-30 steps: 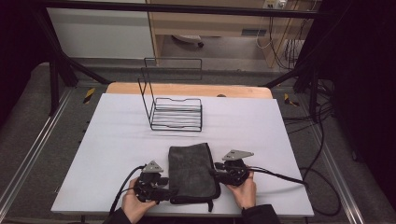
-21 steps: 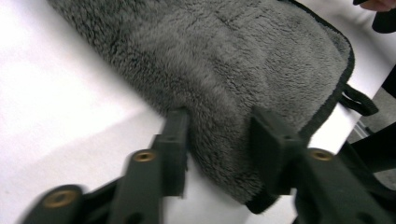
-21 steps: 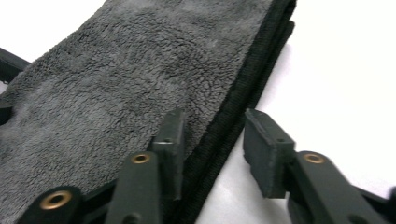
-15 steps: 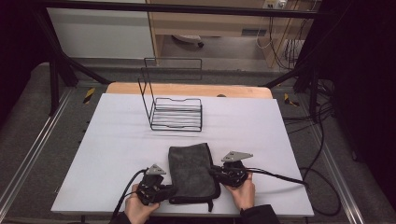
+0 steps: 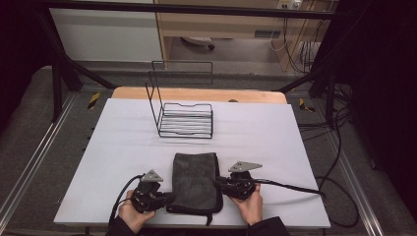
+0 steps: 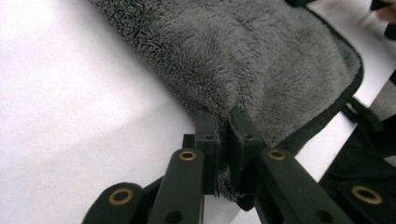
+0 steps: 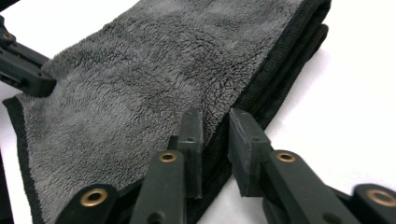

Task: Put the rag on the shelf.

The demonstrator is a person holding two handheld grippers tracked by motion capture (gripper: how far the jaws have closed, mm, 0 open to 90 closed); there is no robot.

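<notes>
High view is showing a folded grey towel [image 5: 195, 181] lying on the white tabletop [image 5: 275, 137] near the person's edge, with a black wire rack [image 5: 186, 118] standing well apart from it farther back. The left gripper [image 5: 164, 199] is sitting at the towel's left edge near its front corner, and the right gripper [image 5: 220, 184] is sitting at its right edge; from up here the jaw tips are too small and dark to make out against the cloth. Left gripper view is showing the jaws pressed nearly together, pinching a raised fold of towel [image 6: 243, 70] between the pads, having just been closing on it; the cloth inside the pinch is hidden behind the jaws. Right gripper view is showing the jaws standing a little apart around the towel's [image 7: 154, 79] stacked hemmed edge, having just been opening slightly, and whether the pads are pressing the edge is hard to tell. The person's hands are being cut off by the bottom of the high view.
</notes>
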